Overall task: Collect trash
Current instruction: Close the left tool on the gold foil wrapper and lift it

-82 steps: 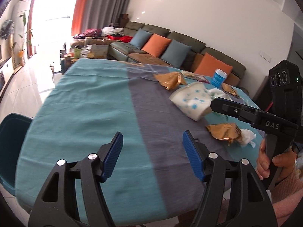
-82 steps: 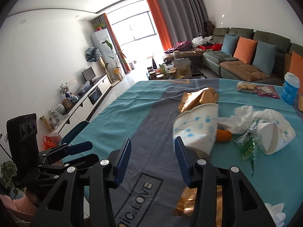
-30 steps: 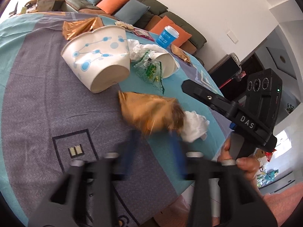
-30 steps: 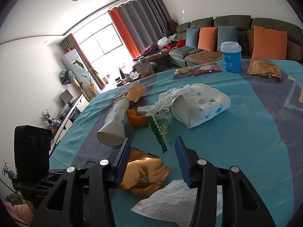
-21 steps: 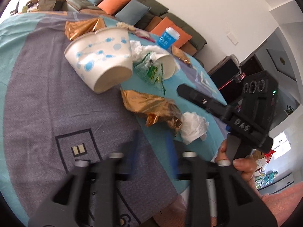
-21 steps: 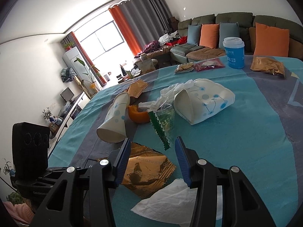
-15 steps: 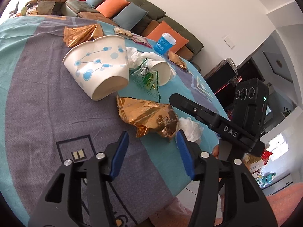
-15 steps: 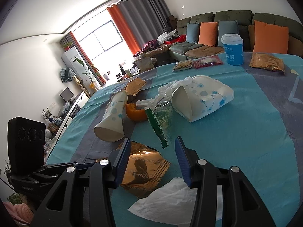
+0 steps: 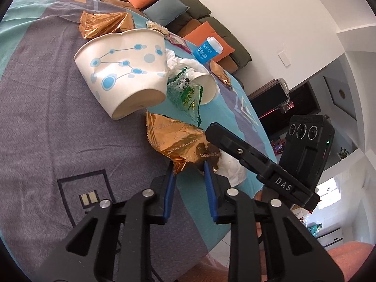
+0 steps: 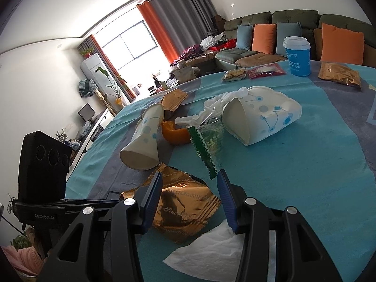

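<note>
A crumpled gold wrapper (image 9: 178, 141) lies on the teal and grey tablecloth (image 9: 47, 117). My left gripper (image 9: 189, 169) is at its near edge, jaws closing, with the wrapper's bunched corner pinched between the blue pads. My right gripper (image 10: 189, 179) hovers open just over the same gold wrapper (image 10: 185, 202), which shows between its fingers untouched. A white tissue (image 10: 211, 253) lies beside the wrapper, under the right gripper. Further off lie a dotted paper cup (image 9: 127, 70) on its side, a green wrapper (image 9: 185, 94) and a second paper cup (image 10: 260, 117).
An orange peel (image 10: 175, 131) sits between the cups. A lidded blue cup (image 10: 297, 56), snack bags (image 10: 253, 71) and a brown packet (image 10: 338, 72) stand toward the sofa side. Another gold packet (image 9: 103, 23) lies behind the cup. The table edge (image 9: 235, 223) runs close on the right.
A second ago the gold wrapper was blurred at the left gripper; the jaws then spread wide with it lying flat, and have narrowed onto its near corner. The right gripper has stayed put.
</note>
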The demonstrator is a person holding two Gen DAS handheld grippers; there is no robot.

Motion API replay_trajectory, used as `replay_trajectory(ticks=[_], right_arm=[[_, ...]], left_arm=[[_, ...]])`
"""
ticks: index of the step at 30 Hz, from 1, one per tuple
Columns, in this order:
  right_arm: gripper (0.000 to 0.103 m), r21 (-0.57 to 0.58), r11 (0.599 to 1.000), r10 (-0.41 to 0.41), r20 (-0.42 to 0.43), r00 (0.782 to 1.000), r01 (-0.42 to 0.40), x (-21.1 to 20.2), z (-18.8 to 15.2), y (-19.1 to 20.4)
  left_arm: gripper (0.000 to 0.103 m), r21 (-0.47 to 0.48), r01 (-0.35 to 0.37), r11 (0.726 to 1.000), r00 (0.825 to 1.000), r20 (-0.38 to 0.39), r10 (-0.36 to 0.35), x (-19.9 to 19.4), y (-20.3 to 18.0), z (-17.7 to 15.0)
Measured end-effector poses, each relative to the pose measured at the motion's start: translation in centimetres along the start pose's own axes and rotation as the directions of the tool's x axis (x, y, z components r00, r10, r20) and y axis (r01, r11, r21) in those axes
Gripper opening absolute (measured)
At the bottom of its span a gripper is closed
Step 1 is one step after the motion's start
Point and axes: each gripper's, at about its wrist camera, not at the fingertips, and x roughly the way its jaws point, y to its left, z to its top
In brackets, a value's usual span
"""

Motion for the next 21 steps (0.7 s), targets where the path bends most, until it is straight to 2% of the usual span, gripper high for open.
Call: replay_trajectory(ticks=[10, 21], right_arm=[[0.046, -0.025, 1.000, 0.019, 0.011, 1.000, -0.018, -0.2, 0.6, 0.8], [0.046, -0.048, 0.995, 0.087, 0.020, 0.996, -0.086, 0.6, 2.0, 2.9]], left_arm=[[0.017, 0.046, -0.007, 0.999, 1.000, 0.017, 0.006, -1.4, -0.7, -1.1], [0.016, 0.106, -0.075, 0.992, 0.994, 0.091, 0.065, -5.3, -1.0, -2.9]])
